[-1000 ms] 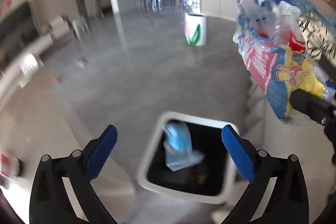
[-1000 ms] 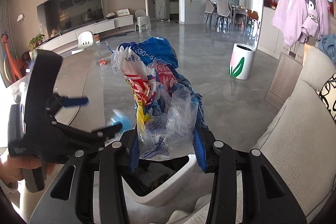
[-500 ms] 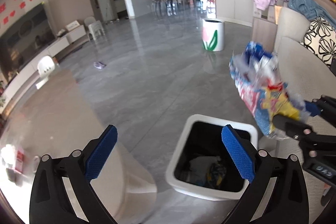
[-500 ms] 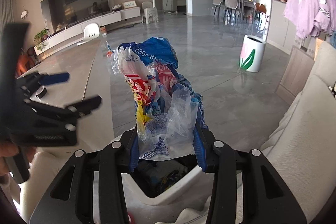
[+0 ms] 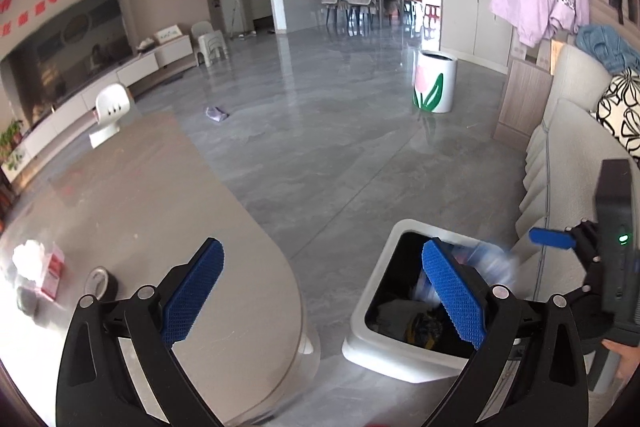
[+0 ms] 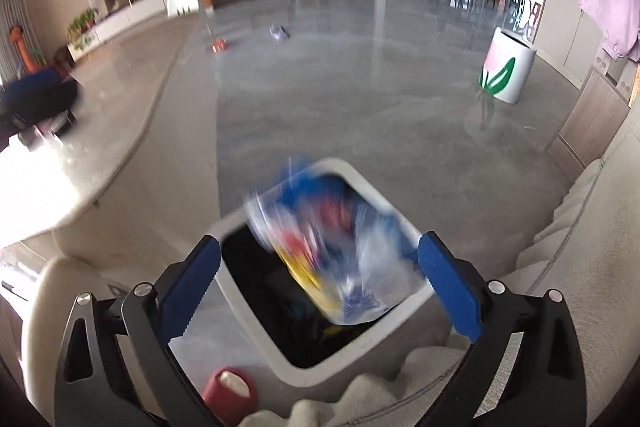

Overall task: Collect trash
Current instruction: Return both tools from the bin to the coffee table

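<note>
My right gripper [image 6: 318, 285]: jaws opening, pads clear of the blurred plastic bag bundle [image 6: 328, 251] over the white bin [image 6: 360, 359]; print unreadable. My left gripper [image 5: 324, 297]: apart, empty. Bin contents dark, indistinct.

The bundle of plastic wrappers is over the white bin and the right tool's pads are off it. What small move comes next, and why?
Probably lift the right tool clear of the white bin. Its jaws are opening and the wrapper bundle, blurred, is dropping into the bin mouth, touched by neither pad. The left tool is open and empty.
</note>
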The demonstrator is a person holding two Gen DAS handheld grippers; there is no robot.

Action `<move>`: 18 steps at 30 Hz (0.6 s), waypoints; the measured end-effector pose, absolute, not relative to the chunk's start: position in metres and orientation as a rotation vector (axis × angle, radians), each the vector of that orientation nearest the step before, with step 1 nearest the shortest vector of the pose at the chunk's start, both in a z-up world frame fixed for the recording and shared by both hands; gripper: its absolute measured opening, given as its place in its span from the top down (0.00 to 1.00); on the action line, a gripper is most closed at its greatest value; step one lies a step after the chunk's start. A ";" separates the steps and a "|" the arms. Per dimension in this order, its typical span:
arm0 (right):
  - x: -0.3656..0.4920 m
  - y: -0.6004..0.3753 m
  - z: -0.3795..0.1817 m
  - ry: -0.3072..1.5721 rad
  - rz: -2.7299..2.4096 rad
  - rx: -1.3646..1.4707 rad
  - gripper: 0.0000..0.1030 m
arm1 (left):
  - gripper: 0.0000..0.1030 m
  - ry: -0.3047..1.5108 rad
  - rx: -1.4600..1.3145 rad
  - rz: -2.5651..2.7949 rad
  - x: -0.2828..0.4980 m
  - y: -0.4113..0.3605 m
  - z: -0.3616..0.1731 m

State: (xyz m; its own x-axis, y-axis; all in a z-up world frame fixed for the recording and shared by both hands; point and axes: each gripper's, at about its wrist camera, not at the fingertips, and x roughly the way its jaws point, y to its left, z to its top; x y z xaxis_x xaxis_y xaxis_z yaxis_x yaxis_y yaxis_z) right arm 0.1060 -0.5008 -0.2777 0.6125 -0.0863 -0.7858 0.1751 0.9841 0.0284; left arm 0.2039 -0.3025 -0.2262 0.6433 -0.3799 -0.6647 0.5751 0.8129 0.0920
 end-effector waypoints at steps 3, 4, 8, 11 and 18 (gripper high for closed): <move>0.100 -0.495 -0.269 0.874 -0.155 0.094 0.04 | 0.05 0.662 0.318 -0.537 0.203 -0.294 -0.221; 0.097 -0.491 -0.260 0.846 -0.156 0.073 0.04 | 0.05 0.660 0.316 -0.533 0.203 -0.292 -0.219; 0.097 -0.470 -0.234 0.777 -0.137 0.012 0.04 | 0.05 0.644 0.298 -0.506 0.202 -0.275 -0.212; 0.100 -0.453 -0.217 0.736 -0.110 -0.008 0.04 | 0.05 0.629 0.291 -0.477 0.200 -0.259 -0.205; 0.114 -0.395 -0.177 0.642 -0.010 -0.083 0.04 | 0.05 0.601 0.239 -0.395 0.199 -0.201 -0.189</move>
